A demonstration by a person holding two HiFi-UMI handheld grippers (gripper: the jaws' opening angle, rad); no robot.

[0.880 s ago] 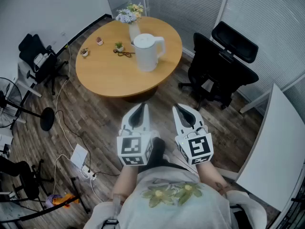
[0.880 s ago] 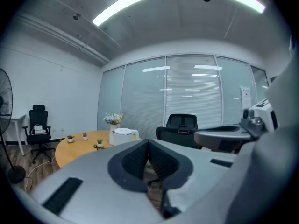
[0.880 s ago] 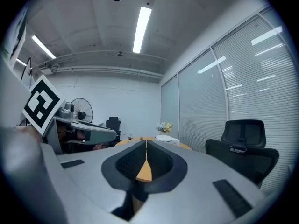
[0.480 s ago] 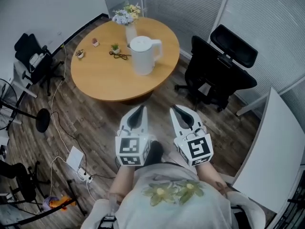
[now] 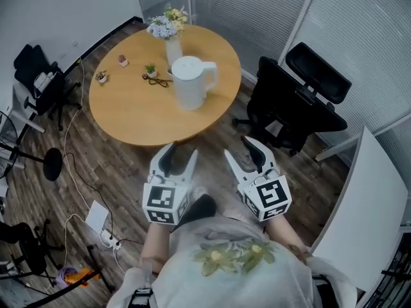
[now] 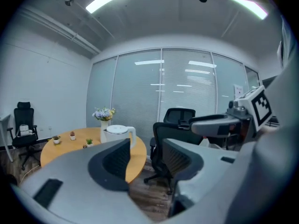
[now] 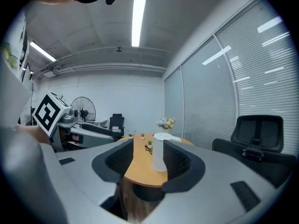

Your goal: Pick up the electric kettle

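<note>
A white electric kettle (image 5: pixel 191 82) with a side handle stands upright on the round wooden table (image 5: pixel 131 111), near its right edge. Both grippers hover over the wooden floor, short of the table, and point towards it. My left gripper (image 5: pixel 180 151) is open with nothing between its jaws. My right gripper (image 5: pixel 239 147) is open too, and empty. In the left gripper view the kettle (image 6: pixel 117 135) sits far off, to the left of the left gripper (image 6: pixel 147 160). In the right gripper view the kettle (image 7: pixel 160 152) appears in the gap of the right gripper (image 7: pixel 147 160), still at a distance.
A vase of flowers (image 5: pixel 168 27), small potted plants (image 5: pixel 122 60) and a pair of glasses (image 5: pixel 156 81) share the table. A black office chair (image 5: pixel 298 101) stands right of it. A power strip and cables (image 5: pixel 96 220) lie on the floor at the left. A white desk (image 5: pixel 372 197) is at the right.
Both grippers have moved forward towards the table and a little further apart. The kettle has stayed where it was on the table.
</note>
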